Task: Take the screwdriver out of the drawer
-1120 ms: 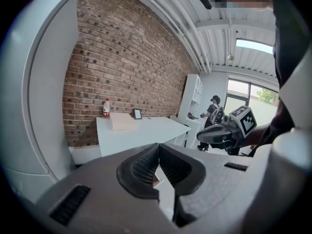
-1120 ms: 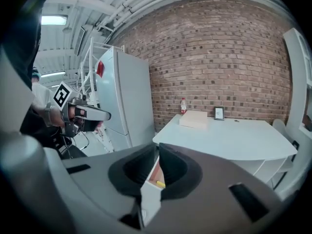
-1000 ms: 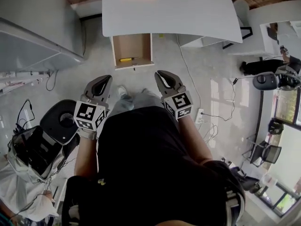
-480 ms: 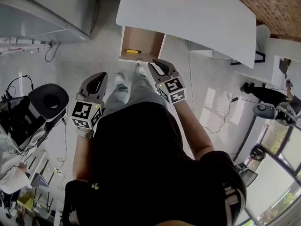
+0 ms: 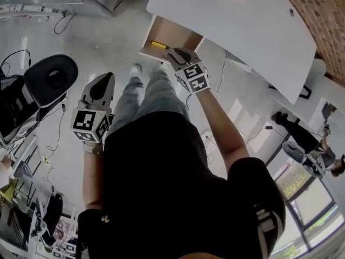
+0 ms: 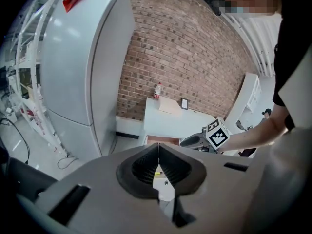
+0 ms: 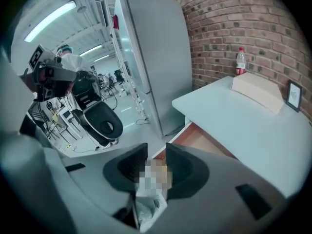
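Observation:
The wooden drawer (image 5: 171,32) stands pulled out from under the white table (image 5: 242,26). A screwdriver (image 5: 158,45) with a yellow handle lies inside it. My right gripper (image 5: 177,53) reaches over the drawer's front edge, just right of the screwdriver and apart from it. Its jaws have just been opening and stand open with nothing gripped between them; the right gripper (image 7: 156,149) looks down past the drawer (image 7: 207,140). My left gripper (image 5: 104,79) hangs back by the person's left leg, and the left gripper (image 6: 158,146) has its tips touching, shut on nothing.
A tall grey cabinet (image 6: 83,72) stands left of the table. A black round seat (image 5: 51,79) and cables lie on the floor at the left. On the table (image 7: 243,126) sit a flat box (image 7: 256,91), a bottle (image 7: 240,61) and a small frame (image 7: 294,94).
My right gripper has moved forward and down to the drawer's front edge, and its jaws have spread. The left gripper has sunk a little beside the leg. The drawer appears nearer.

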Demonstrator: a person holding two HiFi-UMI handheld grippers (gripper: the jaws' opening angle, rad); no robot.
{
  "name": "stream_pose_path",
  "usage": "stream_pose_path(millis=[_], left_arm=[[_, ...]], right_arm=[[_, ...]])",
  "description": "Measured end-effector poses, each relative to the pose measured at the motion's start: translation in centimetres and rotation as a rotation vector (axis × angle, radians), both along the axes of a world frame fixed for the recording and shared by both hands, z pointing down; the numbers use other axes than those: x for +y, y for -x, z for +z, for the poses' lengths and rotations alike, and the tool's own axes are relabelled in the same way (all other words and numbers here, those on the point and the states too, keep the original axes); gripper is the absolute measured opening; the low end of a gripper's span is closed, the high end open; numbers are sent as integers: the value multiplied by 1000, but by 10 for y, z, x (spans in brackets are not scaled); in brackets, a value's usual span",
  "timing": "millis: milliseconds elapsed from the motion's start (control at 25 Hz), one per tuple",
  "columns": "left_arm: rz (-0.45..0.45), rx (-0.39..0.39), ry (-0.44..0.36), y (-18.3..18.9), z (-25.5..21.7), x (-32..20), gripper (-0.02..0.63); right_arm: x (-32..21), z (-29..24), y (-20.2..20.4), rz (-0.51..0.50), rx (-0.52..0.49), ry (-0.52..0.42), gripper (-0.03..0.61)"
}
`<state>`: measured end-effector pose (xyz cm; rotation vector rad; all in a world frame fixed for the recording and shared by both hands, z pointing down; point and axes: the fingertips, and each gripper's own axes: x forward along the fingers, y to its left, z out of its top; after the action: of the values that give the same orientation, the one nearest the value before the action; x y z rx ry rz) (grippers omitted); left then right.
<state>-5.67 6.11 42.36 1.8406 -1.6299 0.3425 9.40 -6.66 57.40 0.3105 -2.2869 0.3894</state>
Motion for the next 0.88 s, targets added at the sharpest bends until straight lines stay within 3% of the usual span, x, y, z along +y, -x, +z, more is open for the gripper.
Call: stream_pose_path(millis=[520,880], left_arm=[[-155,17,164,19,72,9,5],[-198,36,229,39,119,6,5]], right_arm=[[-36,162,38,-213,207,94,120],[-35,265,59,-320,337,146,121]])
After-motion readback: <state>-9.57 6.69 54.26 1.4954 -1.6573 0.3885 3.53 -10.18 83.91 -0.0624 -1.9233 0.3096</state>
